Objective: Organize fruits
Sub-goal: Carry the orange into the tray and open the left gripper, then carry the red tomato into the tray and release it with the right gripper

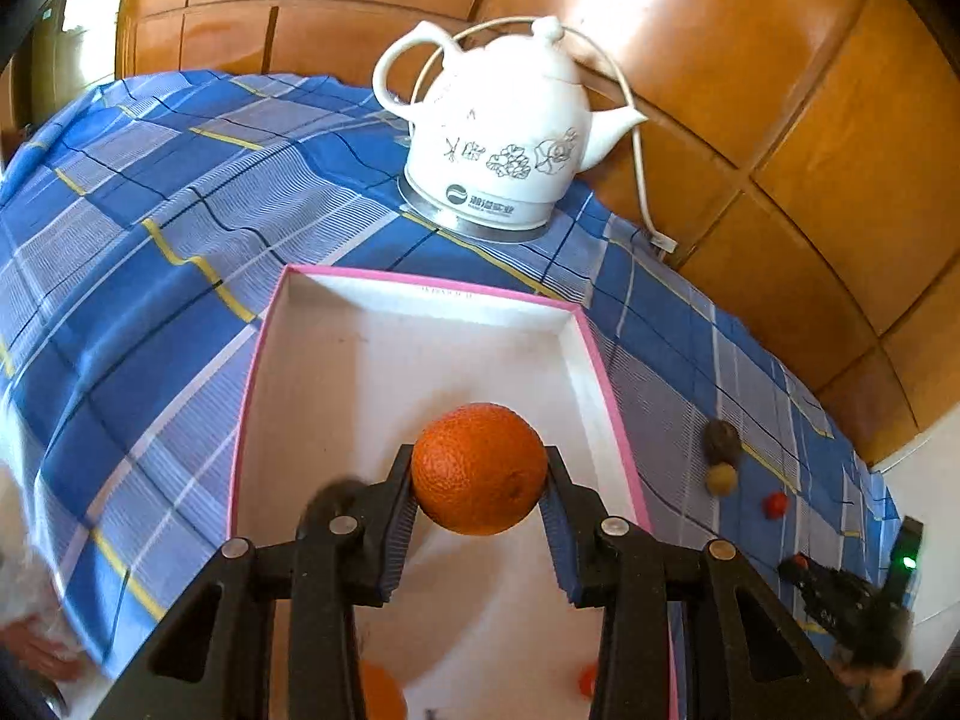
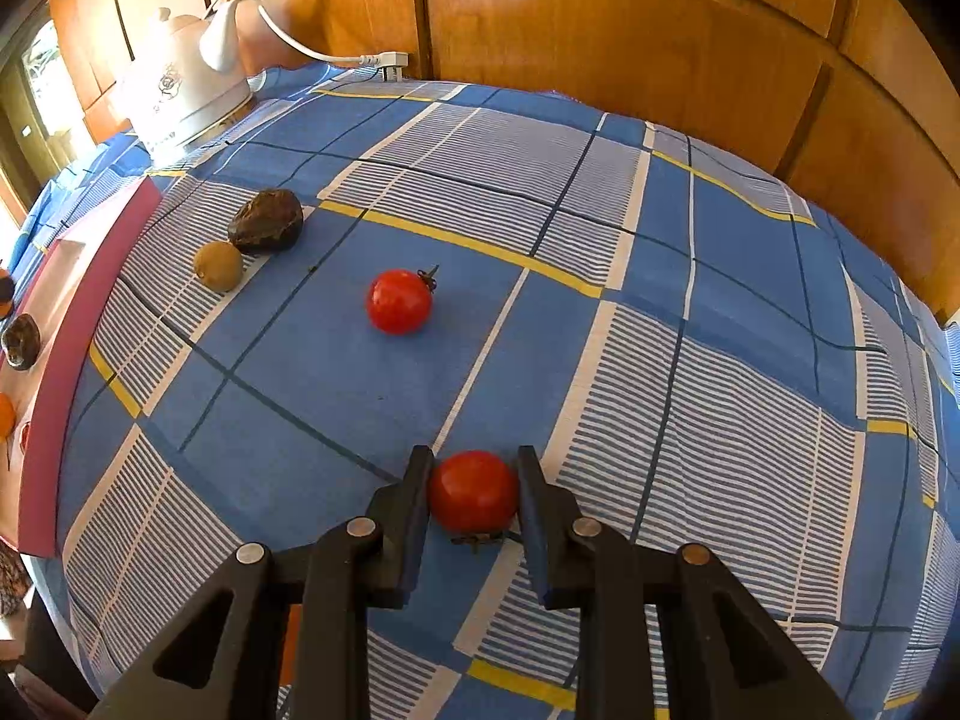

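Note:
My left gripper [image 1: 480, 477] is shut on an orange [image 1: 480, 468] and holds it above the white inside of a pink-rimmed box [image 1: 414, 279]. Below the jaws another orange [image 1: 381, 693] and a small red fruit [image 1: 588, 681] lie in the box. My right gripper [image 2: 474, 489] is shut on a red tomato [image 2: 473, 491] down at the blue checked cloth [image 2: 720, 240]. A second tomato [image 2: 399, 301], a dark avocado [image 2: 267, 221] and a small yellowish-brown fruit [image 2: 218, 265] lie on the cloth beyond it. The right gripper [image 1: 801, 567] also shows at the lower right of the left wrist view.
A white electric kettle [image 1: 498, 138] with its cord stands behind the box, close to the wooden panelled wall [image 1: 780, 90]. The pink box side [image 2: 72, 312] runs along the left edge of the right wrist view, with a dark fruit [image 2: 21, 341] inside.

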Demonstrator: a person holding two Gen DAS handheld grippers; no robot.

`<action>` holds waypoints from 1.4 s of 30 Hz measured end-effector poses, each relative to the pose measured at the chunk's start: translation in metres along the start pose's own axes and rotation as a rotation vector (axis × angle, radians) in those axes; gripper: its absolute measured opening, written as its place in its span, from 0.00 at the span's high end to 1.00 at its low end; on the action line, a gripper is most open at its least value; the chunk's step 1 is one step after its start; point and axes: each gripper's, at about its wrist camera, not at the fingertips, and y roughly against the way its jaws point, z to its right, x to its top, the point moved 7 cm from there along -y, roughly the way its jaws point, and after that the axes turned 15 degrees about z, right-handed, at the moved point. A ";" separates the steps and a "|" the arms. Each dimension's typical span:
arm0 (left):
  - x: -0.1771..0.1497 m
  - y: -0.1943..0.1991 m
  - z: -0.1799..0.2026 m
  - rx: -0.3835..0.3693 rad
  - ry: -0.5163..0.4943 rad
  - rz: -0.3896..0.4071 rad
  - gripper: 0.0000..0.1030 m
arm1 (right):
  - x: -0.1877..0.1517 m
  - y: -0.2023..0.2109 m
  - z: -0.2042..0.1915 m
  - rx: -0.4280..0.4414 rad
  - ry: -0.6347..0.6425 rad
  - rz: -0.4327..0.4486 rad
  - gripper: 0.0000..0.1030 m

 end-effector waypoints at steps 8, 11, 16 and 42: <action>0.004 -0.042 -0.004 0.075 -0.068 -0.037 0.53 | 0.000 0.000 -0.001 0.000 -0.001 0.001 0.73; 0.007 -0.034 -0.005 0.096 -0.065 -0.001 0.52 | 0.000 0.000 0.000 0.002 -0.005 0.001 0.73; 0.001 -0.001 0.001 0.122 -0.111 0.076 0.53 | 0.001 0.000 0.000 0.001 -0.001 0.003 0.73; -0.070 0.092 0.004 0.098 -0.213 0.159 0.51 | 0.033 0.033 -0.065 0.117 -0.044 0.089 0.74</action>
